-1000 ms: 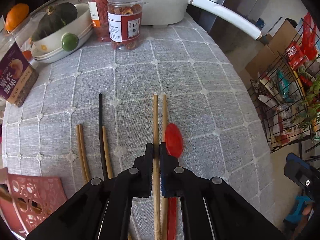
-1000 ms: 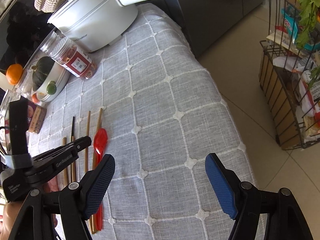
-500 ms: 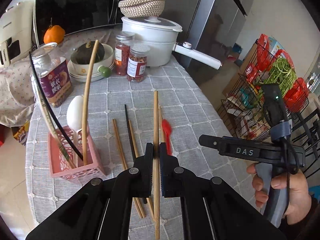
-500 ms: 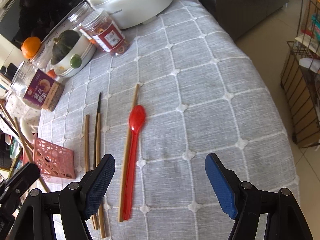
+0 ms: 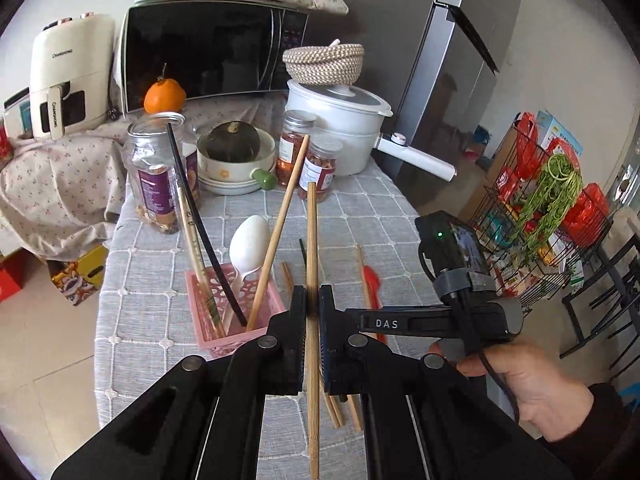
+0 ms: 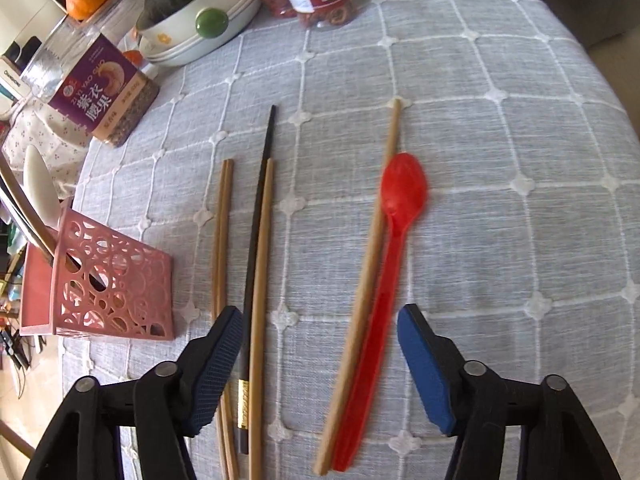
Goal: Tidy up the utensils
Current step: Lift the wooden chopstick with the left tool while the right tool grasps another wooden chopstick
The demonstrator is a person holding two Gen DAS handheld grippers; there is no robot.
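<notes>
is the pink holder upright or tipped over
Upright. The pink holder stands on its base on the tablecloth, with the white spoon and chopsticks sticking up out of it.

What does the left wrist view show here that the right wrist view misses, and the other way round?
Only the left wrist view: the left tongs shut on a wooden chopstick, the microwave, the white pot, and a hand holding the other tool.

Only the right wrist view: the right tongs closing above the table, their pads touching nothing, with the lying utensils full length.

Both: the pink holder, white spoon, red spoon, and grey checked tablecloth.
</notes>
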